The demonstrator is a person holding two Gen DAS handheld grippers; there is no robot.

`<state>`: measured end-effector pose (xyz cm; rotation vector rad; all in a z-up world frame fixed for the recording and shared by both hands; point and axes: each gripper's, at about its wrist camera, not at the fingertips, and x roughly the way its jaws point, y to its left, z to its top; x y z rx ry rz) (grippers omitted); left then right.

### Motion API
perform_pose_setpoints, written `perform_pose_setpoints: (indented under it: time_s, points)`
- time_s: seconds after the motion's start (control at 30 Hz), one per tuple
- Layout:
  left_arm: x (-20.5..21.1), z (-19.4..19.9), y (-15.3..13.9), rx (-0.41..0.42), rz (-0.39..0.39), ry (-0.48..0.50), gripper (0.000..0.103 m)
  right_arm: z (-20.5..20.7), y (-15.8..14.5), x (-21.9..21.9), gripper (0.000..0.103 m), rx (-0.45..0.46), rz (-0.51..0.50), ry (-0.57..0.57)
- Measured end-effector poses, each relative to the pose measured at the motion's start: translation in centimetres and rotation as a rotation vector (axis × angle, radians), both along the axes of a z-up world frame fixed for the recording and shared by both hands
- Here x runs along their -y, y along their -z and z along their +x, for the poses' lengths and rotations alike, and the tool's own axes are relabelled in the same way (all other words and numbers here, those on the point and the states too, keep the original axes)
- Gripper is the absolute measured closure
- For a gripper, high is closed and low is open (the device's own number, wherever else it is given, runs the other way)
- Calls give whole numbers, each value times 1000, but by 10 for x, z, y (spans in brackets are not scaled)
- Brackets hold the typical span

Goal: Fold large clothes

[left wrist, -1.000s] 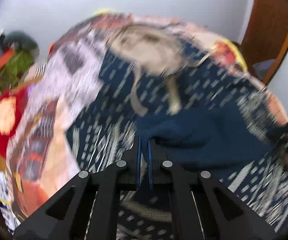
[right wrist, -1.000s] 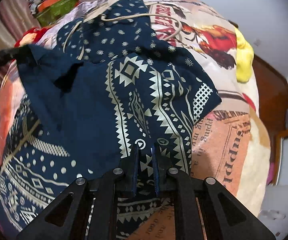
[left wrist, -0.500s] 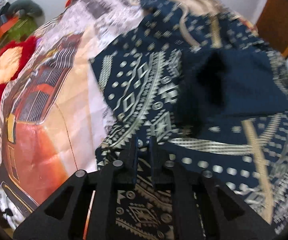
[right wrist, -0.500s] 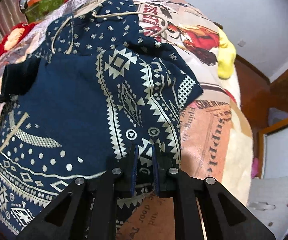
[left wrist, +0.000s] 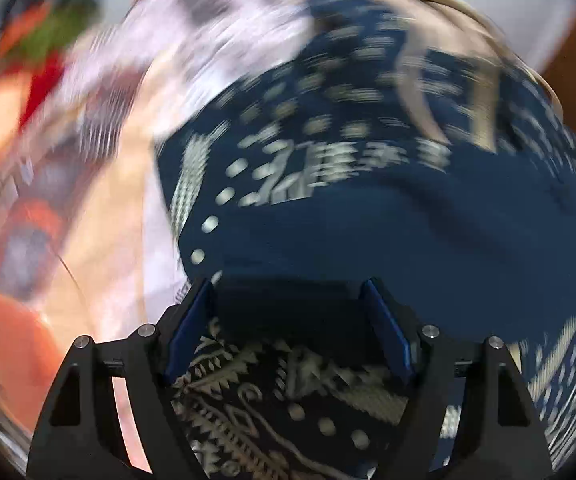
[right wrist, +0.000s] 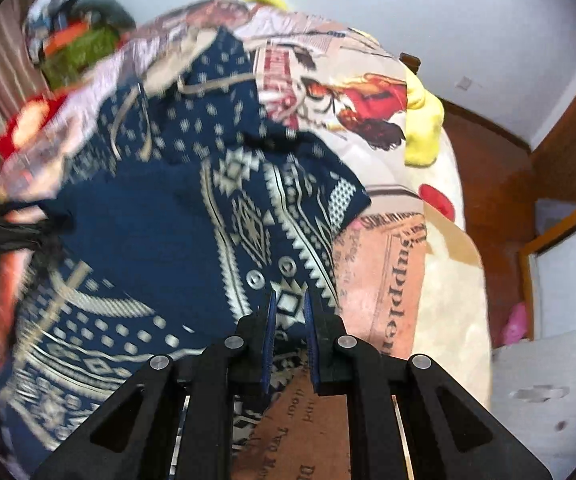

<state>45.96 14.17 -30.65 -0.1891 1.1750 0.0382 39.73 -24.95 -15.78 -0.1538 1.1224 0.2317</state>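
Garment (right wrist: pixel 136 240): navy patterned, spread over printed bedspread (right wrist: pixel 388 280)
Left gripper (left wrist: pixel 288 328): jaws opening, fabric between
Right gripper (right wrist: pixel 290 332): pinching garment's edge

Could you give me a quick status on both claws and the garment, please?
Left claw opening, folded navy fabric between its pads. Right claw shut on the patterned navy garment edge. Garment lies on the printed bedspread; nothing in the way.

My navy garment (right wrist: pixel 156 240) with cream geometric print lay spread on the bed — one plain-backed flap folded over — rumpled.
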Motion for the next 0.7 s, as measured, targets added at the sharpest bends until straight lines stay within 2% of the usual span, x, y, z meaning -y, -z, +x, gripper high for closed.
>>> perform_pose_setpoints:
  time_s: [0.07, 0.13, 0.23, 0.3, 0.33, 0.37, 0.47, 0.53, 0.7]
  points:
    - [-19, 1, 12, -5, -128, -92, 27, 6, -3, 2, 94, -16, 54, 12]
    - [-24, 0, 13, 13, -163, -137, 33, 15, 3, -1, 94, -32, 66, 12]
    - [-15, 0, 5, 42, -100, -101, 60, 32, 22, -10, 94, -60, 11, 10]
    - [-8, -3, -5, 64, -50, -68, 91, 43, 41, -13, 94, -89, -41, 23]
    - [-6, -5, -13, 82, -11, -68, 96, 46, 49, -14, 94, -100, -63, 20]
    - [-7, -6, -20, 101, 28, -78, 96, 47, 51, -15, 94, -96, -68, 12]
    - [-28, -12, -34, 133, -36, -133, 96, 40, 50, -18, 94, -67, -110, -36]
    - [-36, -15, -36, 144, -22, -150, 97, 35, 50, -18, 94, -52, -148, -55]
    - [-38, -22, -19, 90, 0, -138, 97, 25, 49, -11, 94, -22, -174, -37]
